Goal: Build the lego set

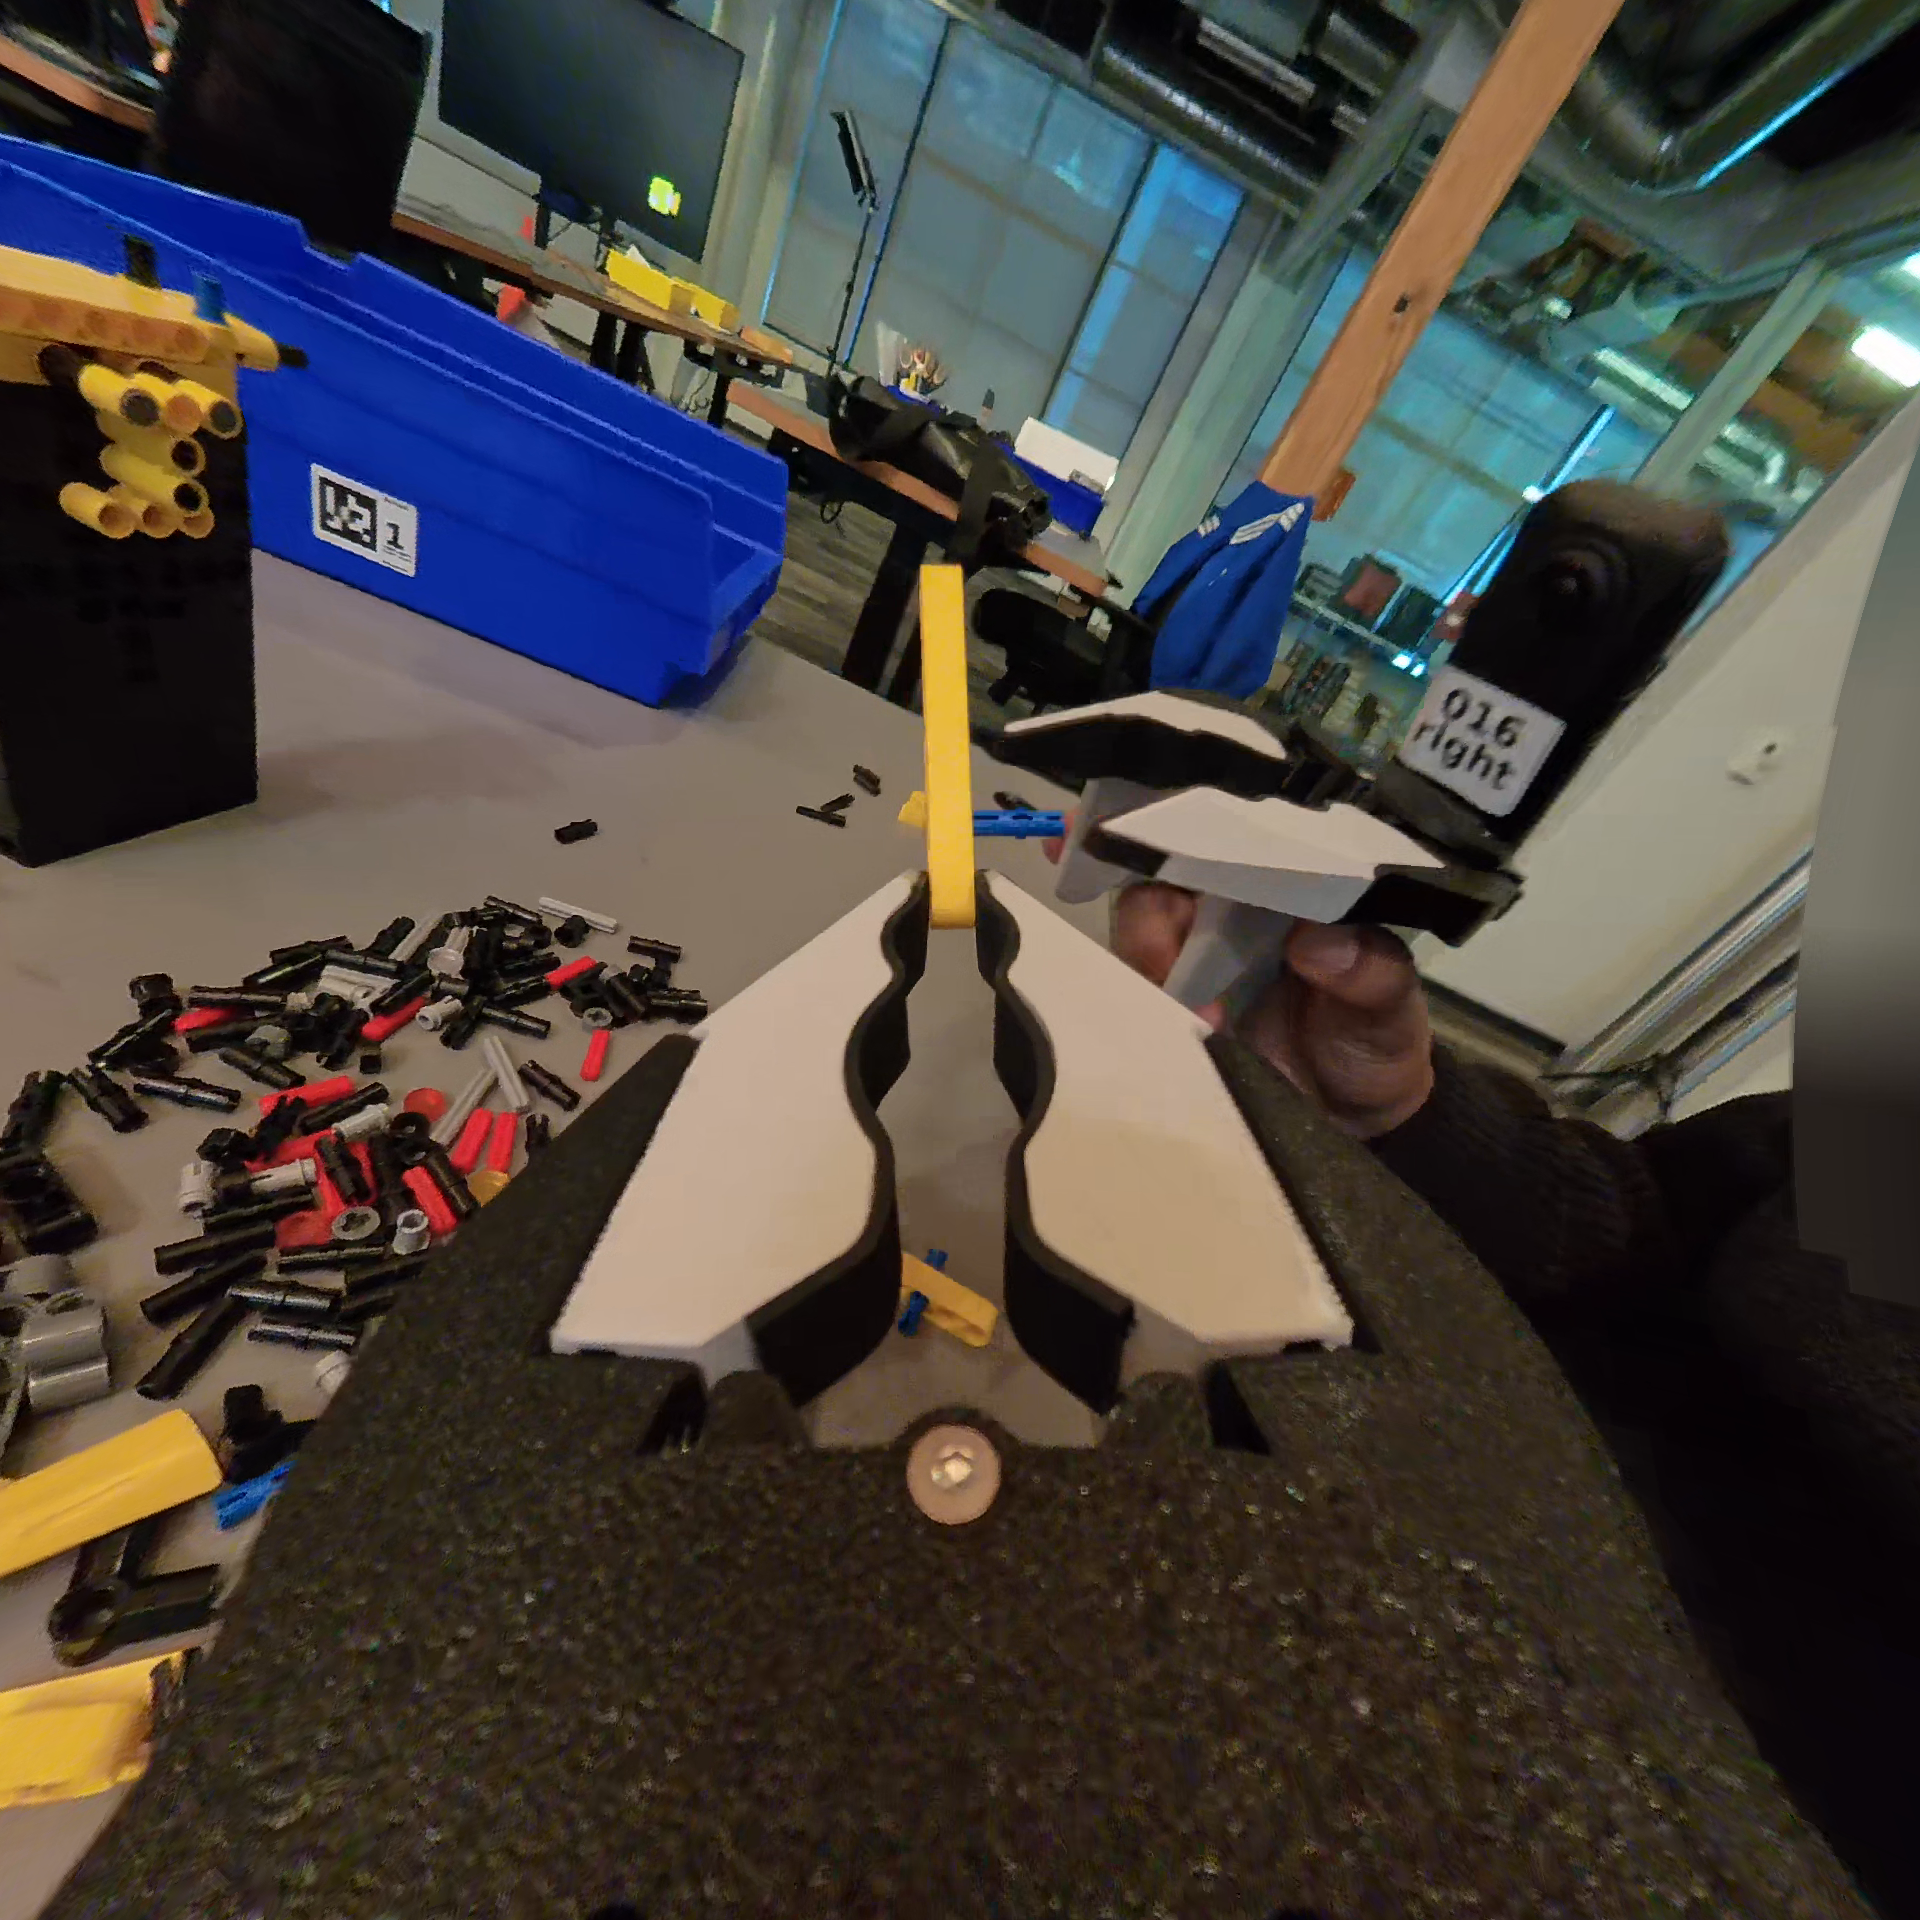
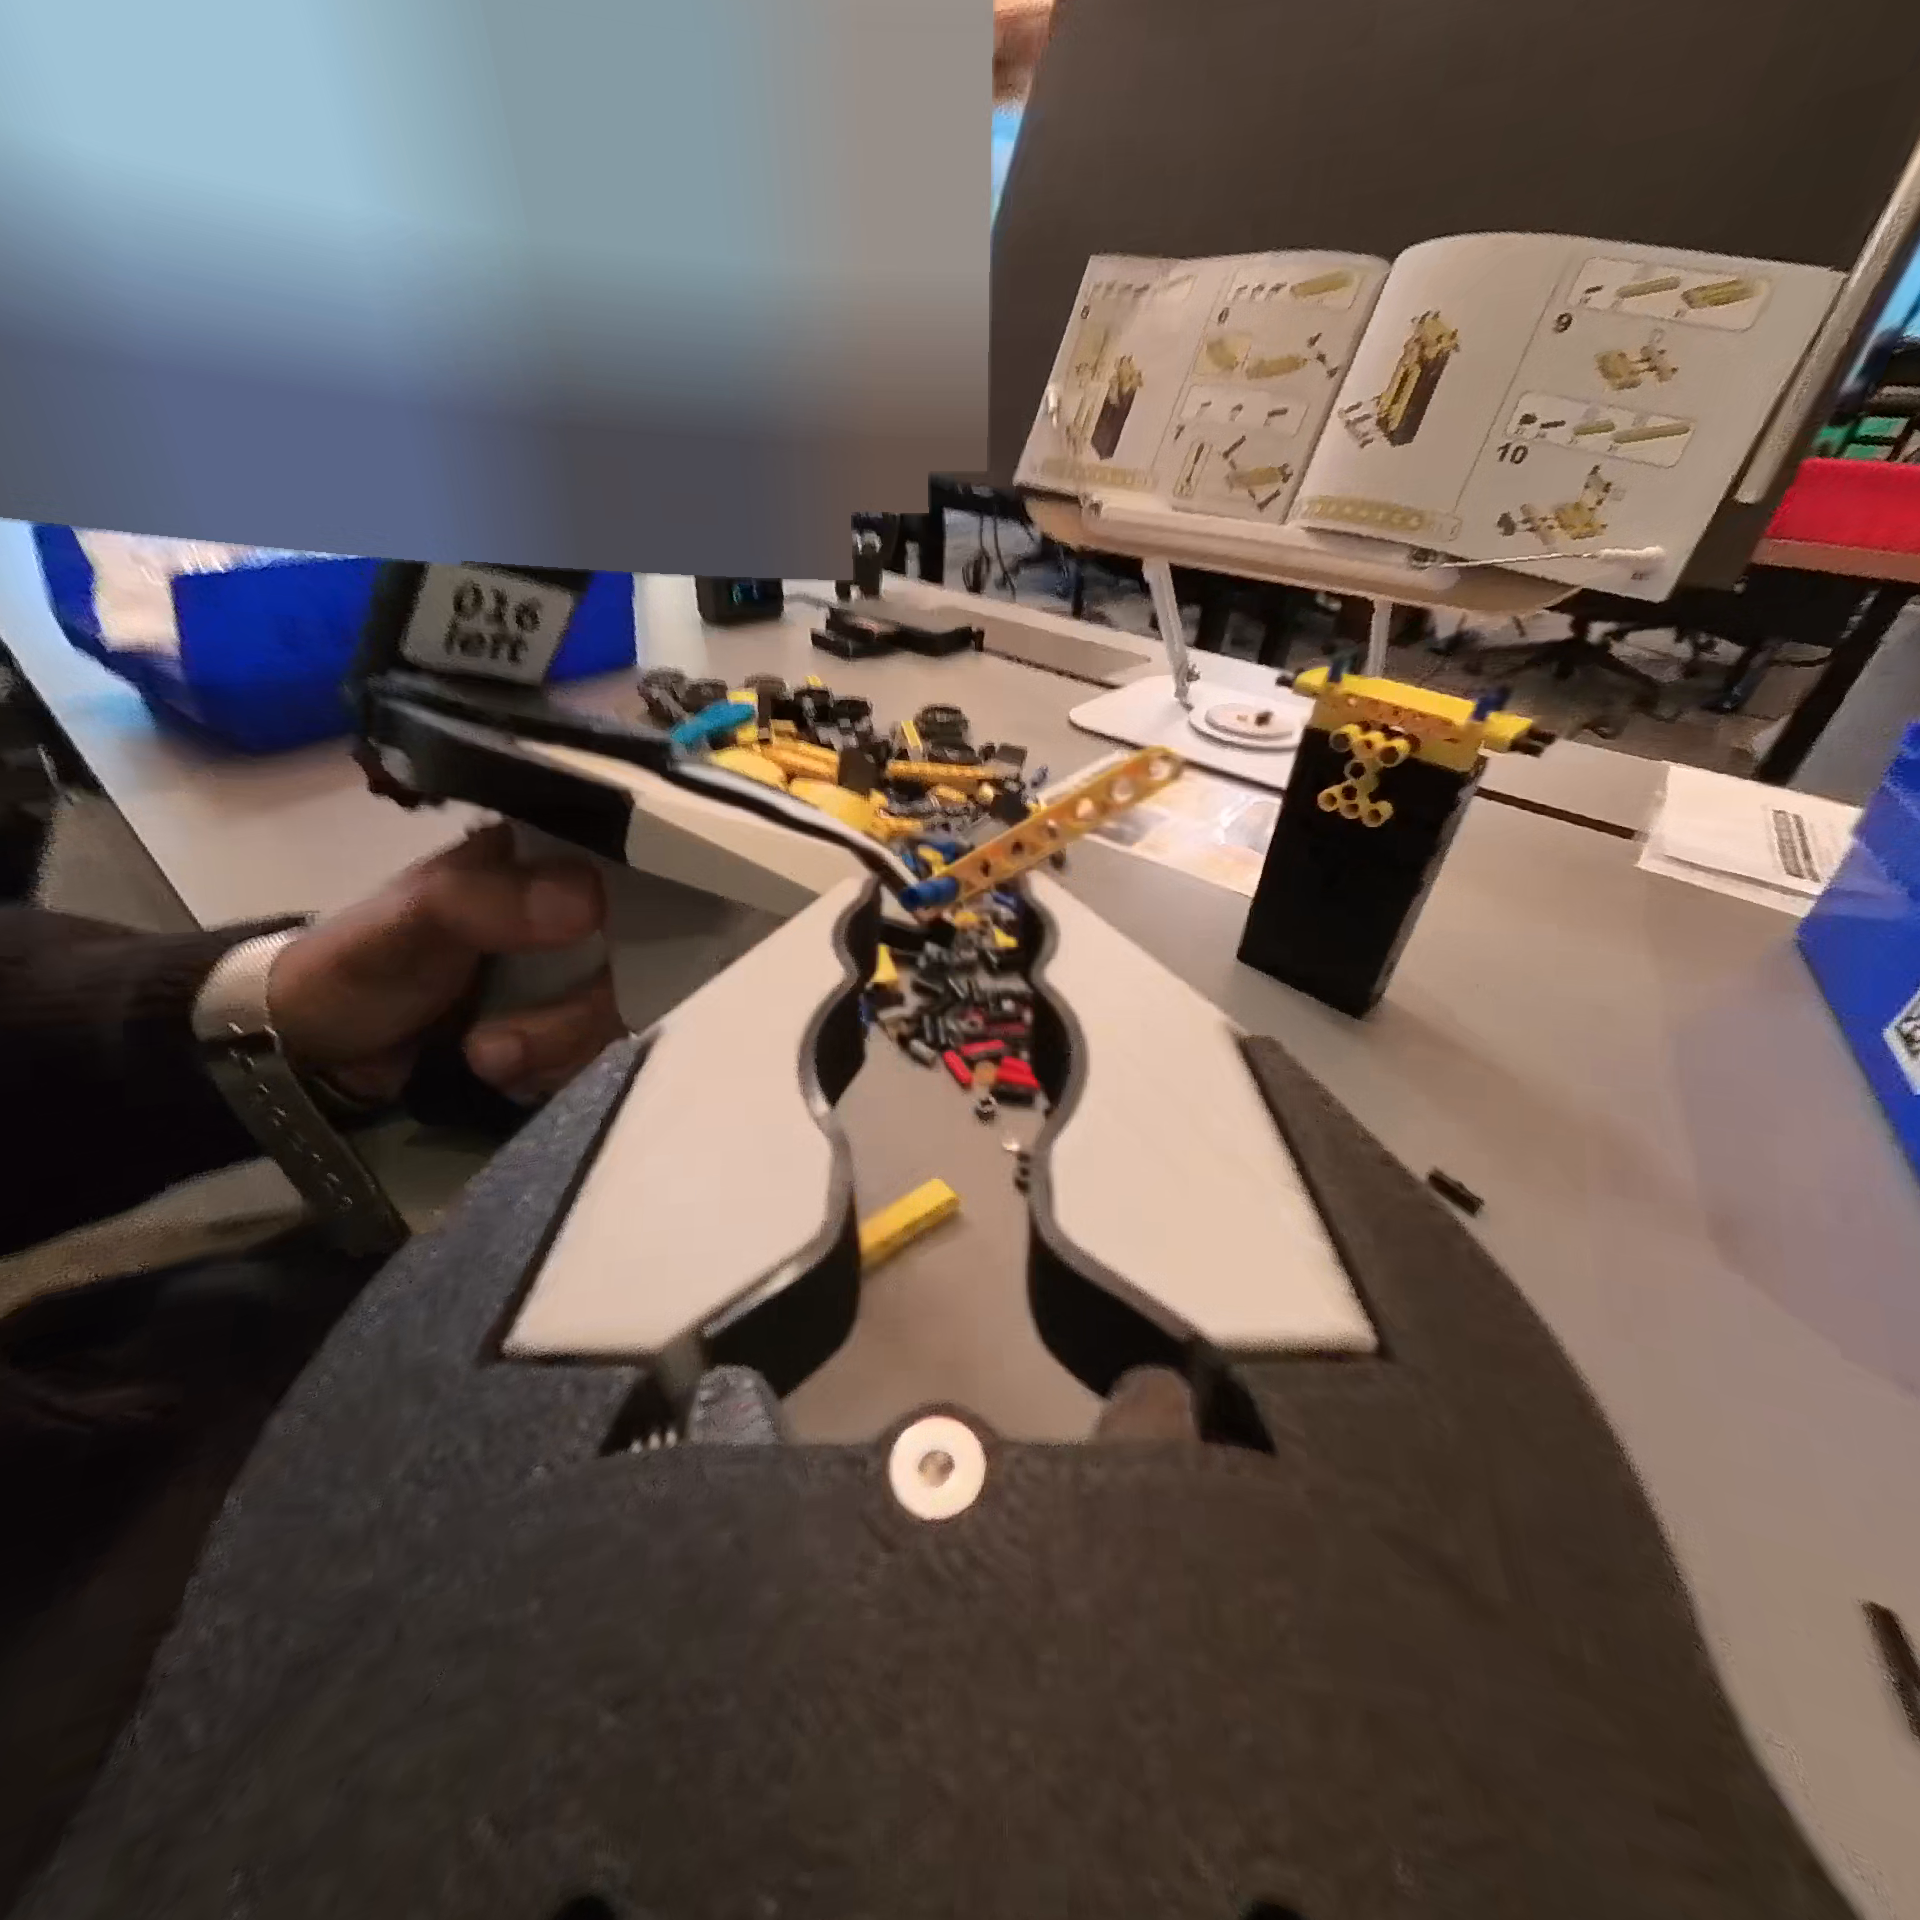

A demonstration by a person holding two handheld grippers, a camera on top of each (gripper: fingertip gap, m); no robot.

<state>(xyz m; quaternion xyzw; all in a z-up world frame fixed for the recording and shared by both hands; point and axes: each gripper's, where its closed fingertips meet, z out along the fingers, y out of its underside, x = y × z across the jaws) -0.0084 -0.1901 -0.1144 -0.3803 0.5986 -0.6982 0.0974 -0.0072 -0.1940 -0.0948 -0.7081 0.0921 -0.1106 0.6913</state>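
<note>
Workshop: grey table (image 1: 436, 727) sitting in an open room with monitors, glazed walls and a wooden post; blue bin (image 1: 499, 468) resting at its far edge.
Left gripper (image 1: 951, 904): fingers clenching the lower end of a yellow beam (image 1: 948, 748), which is standing upright off the table.
Right gripper (image 2: 961, 896): reaching in from the side; a blue pin (image 1: 1018, 823) is sitting at its tips and passing into the beam. Whether its fingers are squeezing the pin or only resting by it, I cannot tell.
Progress: pin appearing partly seated in the beam, by my judgement; a black block topped with yellow parts (image 2: 1351, 831) standing assembled nearby; loose pieces (image 1: 343, 1091) lying unused, so plenty seems left.
Left wrist view only: beam seen edge-on, pin crossing it, black, red and grey pieces heaped at left.
Right wrist view only: beam's row of holes, an open instruction booklet (image 2: 1403, 395) propped on a white stand, a second pile of yellow and black parts, a paper sheet at right.
</note>
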